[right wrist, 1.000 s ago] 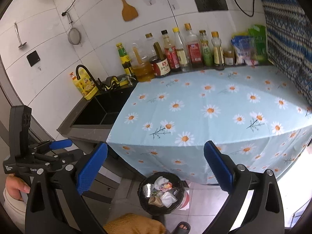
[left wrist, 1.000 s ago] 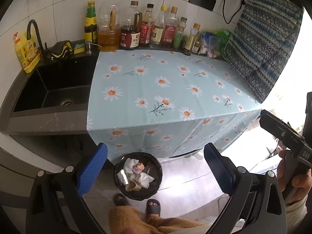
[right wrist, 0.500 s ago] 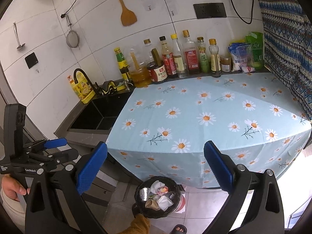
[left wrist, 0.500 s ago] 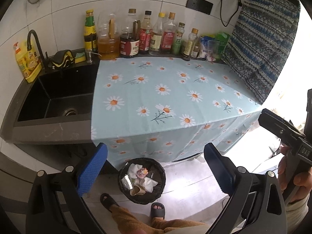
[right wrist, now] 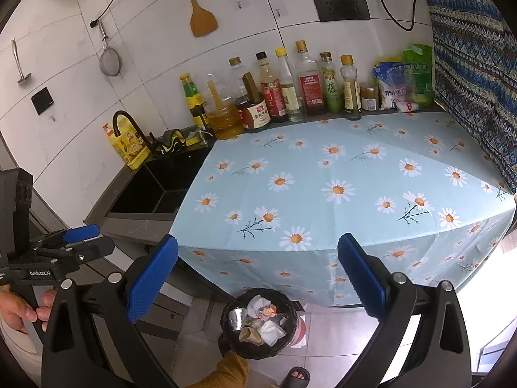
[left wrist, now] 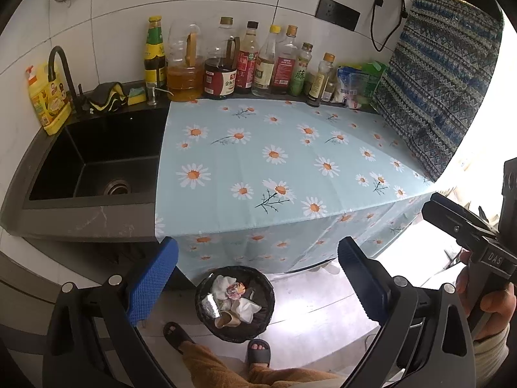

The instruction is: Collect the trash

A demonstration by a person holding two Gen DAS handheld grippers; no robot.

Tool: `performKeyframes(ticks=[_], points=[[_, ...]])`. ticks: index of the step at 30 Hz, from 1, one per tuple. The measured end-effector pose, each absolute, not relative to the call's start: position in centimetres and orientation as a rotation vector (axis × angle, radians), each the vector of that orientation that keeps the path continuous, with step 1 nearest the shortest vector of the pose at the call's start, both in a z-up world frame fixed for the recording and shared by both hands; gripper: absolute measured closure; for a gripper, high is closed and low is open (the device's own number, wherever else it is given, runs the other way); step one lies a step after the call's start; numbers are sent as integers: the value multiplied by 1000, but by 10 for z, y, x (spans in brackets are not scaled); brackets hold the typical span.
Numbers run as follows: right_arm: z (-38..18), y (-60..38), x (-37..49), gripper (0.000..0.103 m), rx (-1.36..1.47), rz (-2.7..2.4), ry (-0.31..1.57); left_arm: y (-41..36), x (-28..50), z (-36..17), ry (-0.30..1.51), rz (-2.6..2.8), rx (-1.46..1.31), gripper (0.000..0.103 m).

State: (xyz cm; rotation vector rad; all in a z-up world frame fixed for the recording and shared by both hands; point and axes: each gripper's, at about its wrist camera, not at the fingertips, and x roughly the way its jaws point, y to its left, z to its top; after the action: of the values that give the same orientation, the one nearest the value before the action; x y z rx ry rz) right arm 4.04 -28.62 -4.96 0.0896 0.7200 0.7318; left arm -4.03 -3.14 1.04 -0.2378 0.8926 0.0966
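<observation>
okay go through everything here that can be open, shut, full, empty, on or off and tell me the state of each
Left gripper: open, holding nothing.
Right gripper: open, holding nothing.
Trash bin: on the floor, upright, no lid, holds crumpled paper and wrappers.
Sink: empty, dry as far as visible.
Faucet: no water running.
Oil jug: capped, partly full.
Tablecloth: spread flat, nothing on it.

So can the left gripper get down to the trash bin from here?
Probably yes. The left gripper is open and empty, the trash bin stands uncovered on the floor below it, and only the person's sandalled foot is close by.
</observation>
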Motion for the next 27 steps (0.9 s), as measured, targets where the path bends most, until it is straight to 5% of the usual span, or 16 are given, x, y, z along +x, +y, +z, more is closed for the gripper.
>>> performKeyframes(ticks=[27], points=[[-57,-294,49,5,79,724,728,-37,-35,12,889,115,-216,7]])
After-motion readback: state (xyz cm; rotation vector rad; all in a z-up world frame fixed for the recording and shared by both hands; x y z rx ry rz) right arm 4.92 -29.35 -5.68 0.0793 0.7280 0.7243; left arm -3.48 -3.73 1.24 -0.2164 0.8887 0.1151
